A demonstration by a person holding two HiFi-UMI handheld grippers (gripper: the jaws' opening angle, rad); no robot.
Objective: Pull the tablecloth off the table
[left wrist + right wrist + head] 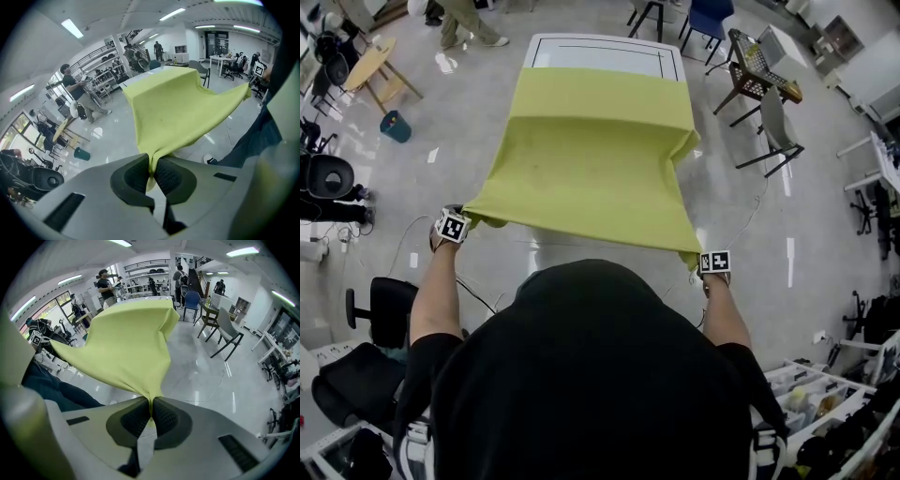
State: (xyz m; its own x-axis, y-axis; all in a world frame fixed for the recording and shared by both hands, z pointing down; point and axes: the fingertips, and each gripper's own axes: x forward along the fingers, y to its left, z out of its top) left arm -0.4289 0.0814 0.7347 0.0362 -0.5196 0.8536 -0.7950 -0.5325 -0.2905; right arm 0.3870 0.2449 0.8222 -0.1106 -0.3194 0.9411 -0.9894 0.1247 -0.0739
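Table (602,53): the far strip of its white top is bare; the rest lies under the cloth.
Cloth (592,155): yellow-green, part on the tabletop, part off the near edge and stretched through the air toward the person, sagging between its two near corners.
Left gripper (152,171): jaws clamped on the cloth's near left corner.
Right gripper (151,412): jaws clamped on the near right corner.
Done: both corners gripped, the cloth drawn taut, the far end uncovered.
Left: by the look of it about half the cloth is on the table; more pulling is needed to clear it.
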